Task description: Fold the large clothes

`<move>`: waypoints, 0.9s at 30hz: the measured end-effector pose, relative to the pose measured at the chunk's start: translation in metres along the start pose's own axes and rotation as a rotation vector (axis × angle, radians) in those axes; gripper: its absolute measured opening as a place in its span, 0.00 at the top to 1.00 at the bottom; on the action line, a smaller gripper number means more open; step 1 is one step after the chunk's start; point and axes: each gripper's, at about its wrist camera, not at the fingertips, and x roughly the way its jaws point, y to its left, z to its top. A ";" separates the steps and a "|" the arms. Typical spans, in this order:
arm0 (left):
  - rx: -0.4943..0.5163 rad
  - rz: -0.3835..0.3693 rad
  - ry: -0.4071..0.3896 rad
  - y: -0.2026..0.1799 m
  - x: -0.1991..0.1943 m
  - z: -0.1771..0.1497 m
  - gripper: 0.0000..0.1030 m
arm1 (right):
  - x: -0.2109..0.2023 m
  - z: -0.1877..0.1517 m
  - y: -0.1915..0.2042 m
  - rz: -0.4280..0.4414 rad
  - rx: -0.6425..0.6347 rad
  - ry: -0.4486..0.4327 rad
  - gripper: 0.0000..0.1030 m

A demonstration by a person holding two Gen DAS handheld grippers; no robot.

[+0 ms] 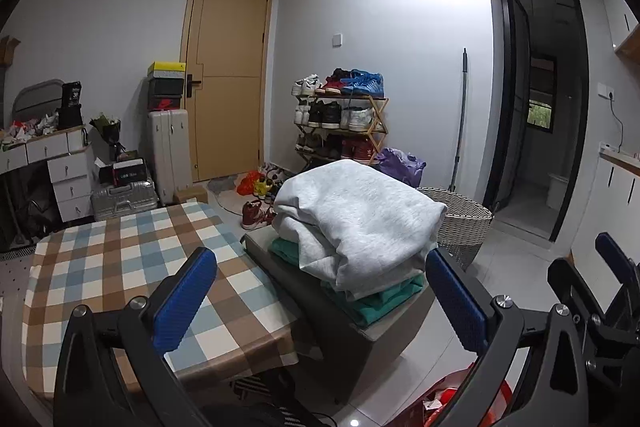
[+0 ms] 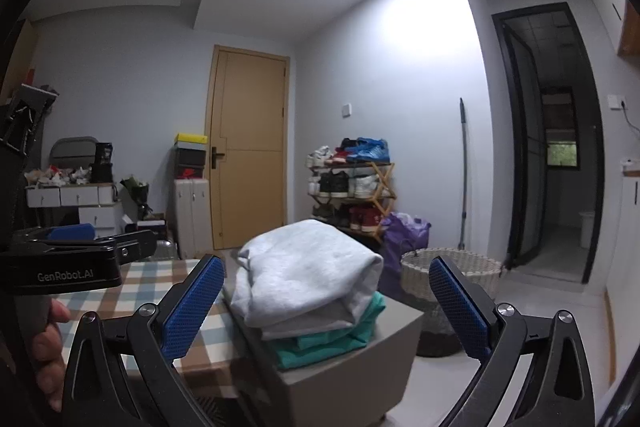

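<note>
Resting on a grey box [image 1: 362,341] just beside the checkered tabletop [image 1: 120,267], a folded grey sweatshirt [image 1: 360,223] lies atop folded teal clothes [image 1: 380,301], its long axis running away toward the shoe rack [image 1: 340,123]. Both the left claw [image 1: 320,303] and right claw [image 2: 326,301] hang spread wide, gripping nothing. Contents of the wicker basket [image 2: 452,267] are hidden.

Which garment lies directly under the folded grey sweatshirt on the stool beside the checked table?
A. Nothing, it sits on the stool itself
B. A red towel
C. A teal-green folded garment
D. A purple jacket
C: in both wrist views a teal-green garment shows beneath the folded grey sweatshirt, and the pile rests on the grey stool.
</note>
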 end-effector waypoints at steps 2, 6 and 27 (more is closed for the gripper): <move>-0.001 -0.002 0.010 -0.002 0.007 0.001 0.01 | -0.002 0.001 -0.001 0.002 0.006 -0.013 0.00; -0.015 -0.007 0.025 -0.004 0.022 -0.003 0.01 | -0.001 -0.002 -0.003 0.002 0.018 -0.006 0.00; 0.010 -0.020 0.025 -0.013 0.015 -0.009 0.01 | -0.014 0.002 -0.010 -0.037 0.043 -0.050 0.00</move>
